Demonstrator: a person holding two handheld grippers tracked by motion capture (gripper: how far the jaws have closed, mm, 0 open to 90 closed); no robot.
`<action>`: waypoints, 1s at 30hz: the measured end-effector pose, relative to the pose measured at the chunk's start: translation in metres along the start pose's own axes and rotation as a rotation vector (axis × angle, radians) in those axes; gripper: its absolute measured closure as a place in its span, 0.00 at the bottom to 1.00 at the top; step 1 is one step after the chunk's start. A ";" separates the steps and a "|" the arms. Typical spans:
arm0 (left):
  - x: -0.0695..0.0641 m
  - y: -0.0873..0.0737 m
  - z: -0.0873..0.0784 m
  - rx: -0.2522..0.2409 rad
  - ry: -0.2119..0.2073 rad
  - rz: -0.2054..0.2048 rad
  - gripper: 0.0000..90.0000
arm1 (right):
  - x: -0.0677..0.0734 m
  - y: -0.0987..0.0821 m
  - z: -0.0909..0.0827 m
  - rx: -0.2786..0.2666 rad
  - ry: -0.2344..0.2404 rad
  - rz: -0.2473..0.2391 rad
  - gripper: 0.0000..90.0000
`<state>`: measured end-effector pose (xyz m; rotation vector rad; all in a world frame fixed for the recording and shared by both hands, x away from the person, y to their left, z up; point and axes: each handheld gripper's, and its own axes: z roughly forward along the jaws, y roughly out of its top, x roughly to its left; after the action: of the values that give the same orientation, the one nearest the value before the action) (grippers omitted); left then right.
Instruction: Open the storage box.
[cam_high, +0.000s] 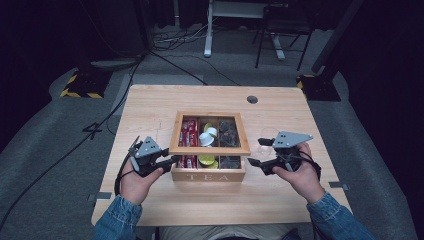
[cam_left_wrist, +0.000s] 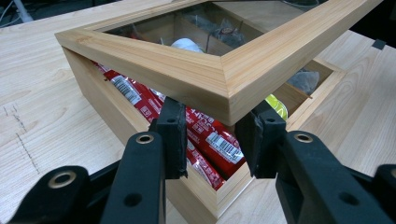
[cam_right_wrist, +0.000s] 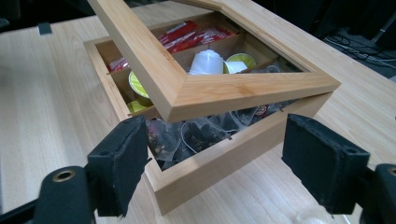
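A wooden tea box (cam_high: 207, 176) marked TEA stands mid-table, its glass-windowed lid (cam_high: 210, 150) raised a little at the front. Inside lie red packets (cam_high: 188, 132), a white capsule (cam_high: 209, 135), yellow-green capsules (cam_high: 207, 161) and dark tea bags (cam_high: 229, 132). My left gripper (cam_high: 172, 161) is at the lid's front left corner. In the left gripper view the gripper (cam_left_wrist: 212, 135) is shut on that corner of the lid (cam_left_wrist: 187, 70), above the red packets (cam_left_wrist: 219, 140). My right gripper (cam_high: 255, 164) hangs open just off the box's front right corner (cam_right_wrist: 224, 158), nothing between its jaws (cam_right_wrist: 215, 154).
A small clear glass item (cam_high: 266, 142) sits on the table just behind the right gripper. A round cable hole (cam_high: 252, 99) lies near the far edge. Bare tabletop (cam_high: 150, 110) spreads on both sides of the box. Cables and stand feet (cam_high: 82, 85) lie on the floor beyond.
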<state>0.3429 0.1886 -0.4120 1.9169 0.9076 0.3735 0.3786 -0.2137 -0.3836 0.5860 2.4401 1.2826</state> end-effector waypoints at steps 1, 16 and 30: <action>0.000 0.000 0.000 0.000 0.000 -0.001 0.71 | 0.001 0.001 0.003 0.005 -0.003 -0.011 0.25; 0.001 -0.001 0.000 -0.008 -0.014 0.001 0.69 | 0.008 0.011 0.023 0.032 -0.056 -0.159 0.43; 0.000 -0.002 -0.001 -0.006 0.006 -0.007 0.57 | 0.003 0.025 0.015 0.006 -0.047 -0.196 0.50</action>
<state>0.3417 0.1894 -0.4130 1.9070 0.9162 0.3774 0.3881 -0.1890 -0.3712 0.3637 2.3960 1.1695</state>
